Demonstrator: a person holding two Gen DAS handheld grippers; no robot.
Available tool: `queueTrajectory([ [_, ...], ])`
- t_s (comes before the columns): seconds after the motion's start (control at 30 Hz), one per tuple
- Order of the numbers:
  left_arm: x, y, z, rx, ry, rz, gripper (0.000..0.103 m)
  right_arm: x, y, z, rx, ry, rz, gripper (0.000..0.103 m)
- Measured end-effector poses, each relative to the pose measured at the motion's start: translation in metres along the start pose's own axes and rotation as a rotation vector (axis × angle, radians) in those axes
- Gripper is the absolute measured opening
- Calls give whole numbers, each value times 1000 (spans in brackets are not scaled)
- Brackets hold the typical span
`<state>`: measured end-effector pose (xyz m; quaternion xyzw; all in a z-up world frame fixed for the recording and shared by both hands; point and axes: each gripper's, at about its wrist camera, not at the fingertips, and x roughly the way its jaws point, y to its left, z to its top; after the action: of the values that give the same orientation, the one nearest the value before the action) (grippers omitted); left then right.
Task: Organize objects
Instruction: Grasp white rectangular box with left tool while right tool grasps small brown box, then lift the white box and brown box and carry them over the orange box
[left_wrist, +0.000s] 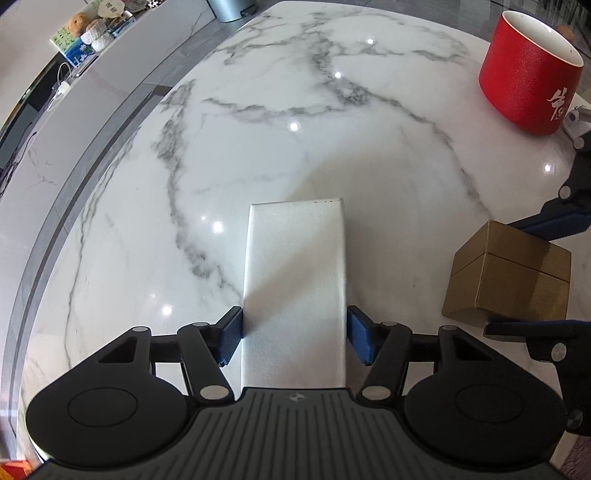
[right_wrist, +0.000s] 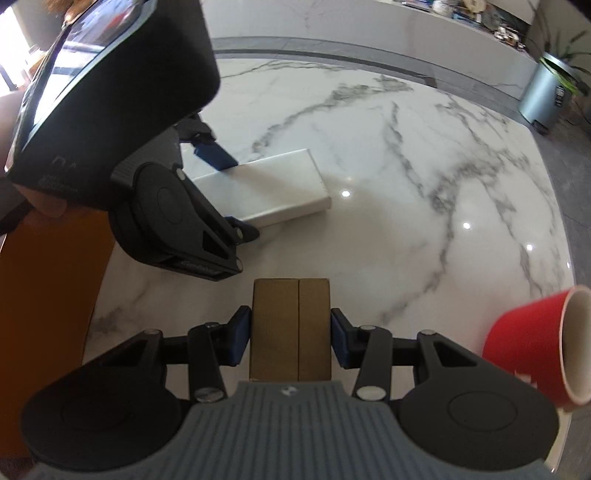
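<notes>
My left gripper (left_wrist: 294, 338) is shut on a long white box (left_wrist: 295, 280) that lies flat on the marble table (left_wrist: 258, 129). The white box also shows in the right wrist view (right_wrist: 273, 188), with the left gripper (right_wrist: 225, 188) on its near end. My right gripper (right_wrist: 291, 338) is shut on a small gold box (right_wrist: 290, 328). The gold box sits to the right in the left wrist view (left_wrist: 509, 273), between the right gripper's blue fingers (left_wrist: 554, 221). A red cup with a white inside stands at the far right (left_wrist: 532, 70) and beside my right gripper (right_wrist: 532, 354).
A grey bin (right_wrist: 541, 96) stands on the floor beyond the table. A long white counter (left_wrist: 110, 74) with small items runs along the back. An orange-brown surface (right_wrist: 44, 280) lies off the table's left edge. The table edge curves on the left.
</notes>
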<state>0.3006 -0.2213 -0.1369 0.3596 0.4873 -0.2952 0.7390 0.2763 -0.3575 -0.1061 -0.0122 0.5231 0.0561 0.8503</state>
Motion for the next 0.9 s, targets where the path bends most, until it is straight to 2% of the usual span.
queueTrajectory([
  [0.13, -8, -4, -9, -65, -4, -20, 69, -6, 3, -12, 48, -15, -20, 47],
  [0.23, -24, -6, -17, -113, -52, -56, 69, -10, 5, -21, 58, -21, -29, 47],
  [0.57, -103, -15, -42, -123, -206, -75, 69, -44, 24, -39, 27, -96, -45, 47],
  [0.8, -175, -4, -81, -94, -320, -69, 69, -91, 53, -29, -61, -193, -50, 47],
  [0.9, -203, 3, -102, -69, -321, -33, 69, -113, 69, -20, -120, -241, -39, 47],
])
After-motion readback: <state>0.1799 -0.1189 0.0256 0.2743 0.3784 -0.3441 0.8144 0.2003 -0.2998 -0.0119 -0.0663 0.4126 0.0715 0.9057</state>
